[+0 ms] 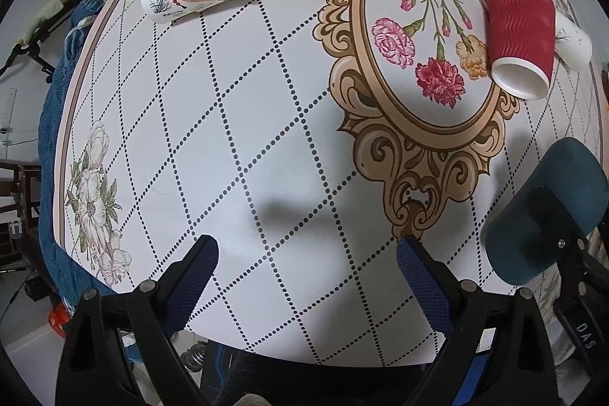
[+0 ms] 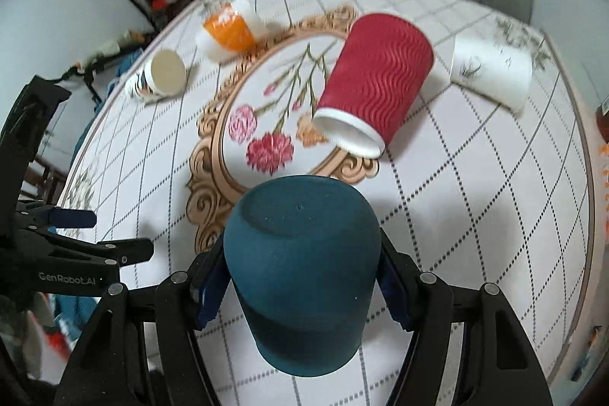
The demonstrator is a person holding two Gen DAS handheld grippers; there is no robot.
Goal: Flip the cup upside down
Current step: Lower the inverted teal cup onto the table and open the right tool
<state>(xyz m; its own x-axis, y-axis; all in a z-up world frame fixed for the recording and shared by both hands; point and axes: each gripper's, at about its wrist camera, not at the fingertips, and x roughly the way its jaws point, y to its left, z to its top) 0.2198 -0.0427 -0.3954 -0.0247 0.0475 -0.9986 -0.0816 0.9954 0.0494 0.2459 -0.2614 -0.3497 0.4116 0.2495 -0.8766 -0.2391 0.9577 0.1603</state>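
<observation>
Listing by size: table (image 2: pixel 475 215), patterned cloth, fills frame. Teal cup (image 2: pixel 300 265), lower centre, clamped in right tongs (image 2: pixel 300 288), base facing camera, seemingly mid-flip; next, lower it rim-down and release. Red cup (image 2: pixel 373 86), on its side, upper centre. Left tongs (image 1: pixel 306 265), apart, empty.

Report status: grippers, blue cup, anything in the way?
Right gripper shut on blue cup, base toward camera. Left gripper open, holding nothing. Red cup lies on its side just ahead.
</observation>
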